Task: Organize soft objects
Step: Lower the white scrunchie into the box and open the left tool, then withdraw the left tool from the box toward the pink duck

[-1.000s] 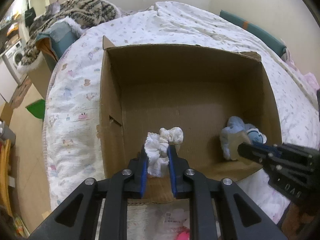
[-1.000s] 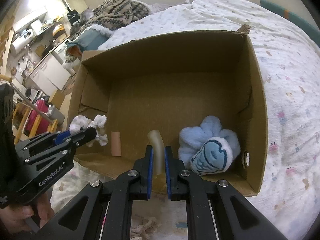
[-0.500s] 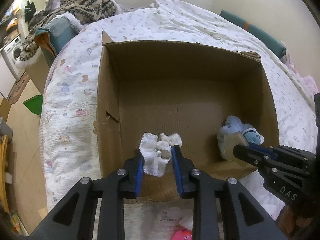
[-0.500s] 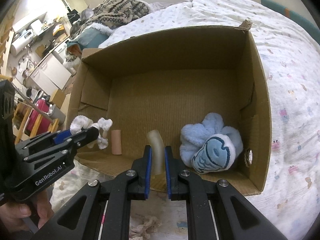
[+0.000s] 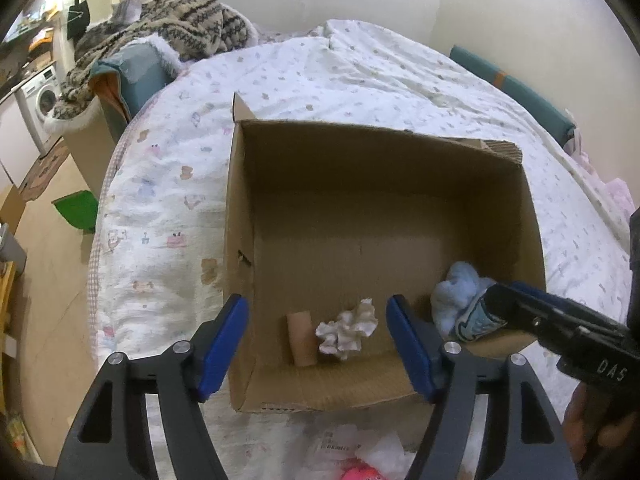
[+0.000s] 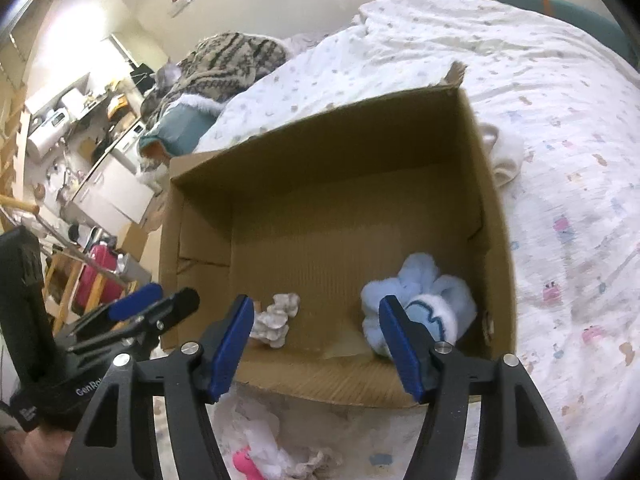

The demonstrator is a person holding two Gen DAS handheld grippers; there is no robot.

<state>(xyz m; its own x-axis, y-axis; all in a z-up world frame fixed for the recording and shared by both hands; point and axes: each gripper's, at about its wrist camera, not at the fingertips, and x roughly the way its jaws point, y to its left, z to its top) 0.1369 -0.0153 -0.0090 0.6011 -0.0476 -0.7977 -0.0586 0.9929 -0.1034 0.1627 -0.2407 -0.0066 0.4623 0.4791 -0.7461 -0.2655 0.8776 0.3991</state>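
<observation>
Cardboard box [image 5: 384,184] sits open on the bed [image 5: 360,80], filling centre of both wrist views.

Left claw [image 5: 318,338]: jaws opening, blue pads wide apart at bottom of frame, nothing gripped. White frilly cloth [image 5: 347,334] lies loose on the box floor btwn the pads, touching neither, near the front wall. Just left of it, touching or nearly so, a small tan roll [image 5: 302,338] stands roughly upright.

Right claw [image 6: 316,346]: jaws also opening, pads wide, holding nothing. Only bare box floor and the front wall btwn them. Blue plush toy [image 6: 420,300] sits in lower-right corner of the box, partly behind the right-hand pad; can't tell if the pad touches it. The white cloth shows behind the left-hand pad in this view, lower centre-left.

Each claw shows in the other's view: right one at lower right of left wrist view, left one at lower left of right wrist view.

Pink item [image 6: 245,462] and white scraps lie on the bed outside the box, bottom centre.
</observation>
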